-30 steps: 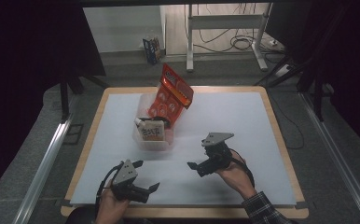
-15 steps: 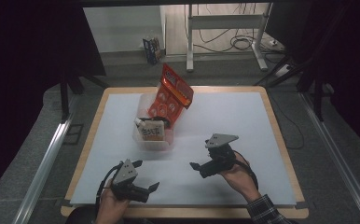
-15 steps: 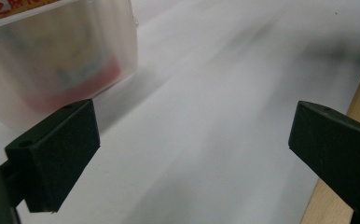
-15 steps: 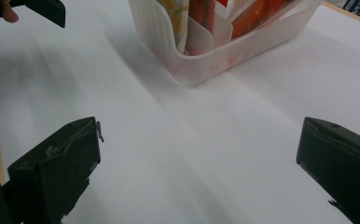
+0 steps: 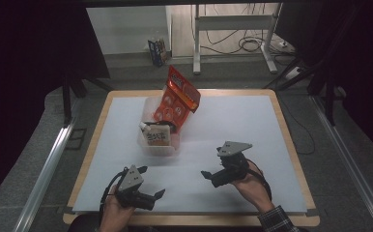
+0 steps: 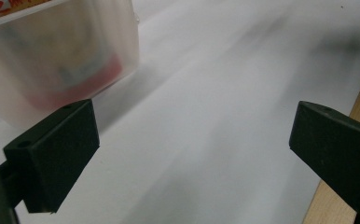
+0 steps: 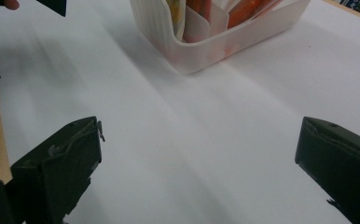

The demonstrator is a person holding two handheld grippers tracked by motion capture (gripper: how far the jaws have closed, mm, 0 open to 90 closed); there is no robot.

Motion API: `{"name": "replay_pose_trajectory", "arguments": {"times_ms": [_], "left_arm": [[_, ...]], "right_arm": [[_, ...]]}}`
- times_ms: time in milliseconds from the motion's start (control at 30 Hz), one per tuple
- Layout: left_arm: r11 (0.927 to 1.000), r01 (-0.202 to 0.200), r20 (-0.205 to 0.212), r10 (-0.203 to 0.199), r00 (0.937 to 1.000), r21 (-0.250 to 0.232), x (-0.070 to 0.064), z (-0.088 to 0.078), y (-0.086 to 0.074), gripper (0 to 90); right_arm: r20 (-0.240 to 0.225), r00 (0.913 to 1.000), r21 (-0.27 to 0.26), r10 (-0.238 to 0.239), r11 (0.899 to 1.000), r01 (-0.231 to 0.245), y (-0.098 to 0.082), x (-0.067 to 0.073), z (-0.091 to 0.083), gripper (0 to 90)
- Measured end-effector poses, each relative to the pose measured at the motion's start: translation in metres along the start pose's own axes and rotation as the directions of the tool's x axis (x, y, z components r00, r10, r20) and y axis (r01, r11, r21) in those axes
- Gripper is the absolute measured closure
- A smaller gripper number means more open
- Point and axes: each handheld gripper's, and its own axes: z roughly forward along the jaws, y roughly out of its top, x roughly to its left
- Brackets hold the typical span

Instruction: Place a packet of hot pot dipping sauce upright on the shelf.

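Nearest the worktop's (image 5: pixel 252 121) front edge, the left gripper (image 5: pixel 151 186) and right gripper (image 5: pixel 208 175) hover with fingers spread wide, holding nothing. Beyond both, well apart, stands the translucent bin (image 5: pixel 159 144), an orange snack bag (image 5: pixel 179 99) leaning from it.

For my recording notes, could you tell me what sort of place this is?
Probably a lab or workshop data-collection bench: a white-topped table with a wooden rim, cables on the floor behind it, and a metal frame stand beyond.
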Motion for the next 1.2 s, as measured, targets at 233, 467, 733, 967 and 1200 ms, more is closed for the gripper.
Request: {"name": "replay_pose_trajectory", "arguments": {"times_ms": [233, 467, 733, 967, 1200], "left_arm": [[0.9999, -0.008, -0.006, 0.008, 0.9999, 0.008, -0.001, 0.001, 0.0, 1.2], [0.9996, -0.022, -0.009, 0.022, 0.9997, 0.02, -0.003, 0.002, 0.0, 0.9], [0.9995, -0.024, -0.012, 0.024, 0.9996, 0.023, -0.003, 0.002, 0.001, 0.9], [0.9993, -0.028, -0.013, 0.029, 0.9995, 0.026, -0.004, 0.002, 0.001, 0.9], [0.9991, -0.03, -0.014, 0.03, 0.9994, 0.03, -0.004, 0.003, 0.001, 0.9]], "right_arm": [[0.008, 1.0, 0.004, 0.005, 1.0, -0.005, -0.006, 0.0, -0.006, 0.0], [0.017, 0.9998, 0.004, 0.015, 1.0, -0.015, -0.012, 0.0, -0.011, 0.0], [0.028, 0.9994, 0.001, 0.018, 1.0, -0.018, -0.021, -0.001, -0.017, 0.0], [0.049, 0.9988, 0.005, -0.004, 1.0, 0.004, -0.027, 0.001, -0.023, 0.1], [0.056, 0.9984, 0.017, 0.008, 1.0, -0.009, -0.034, 0.0, -0.026, 0.1]]}}
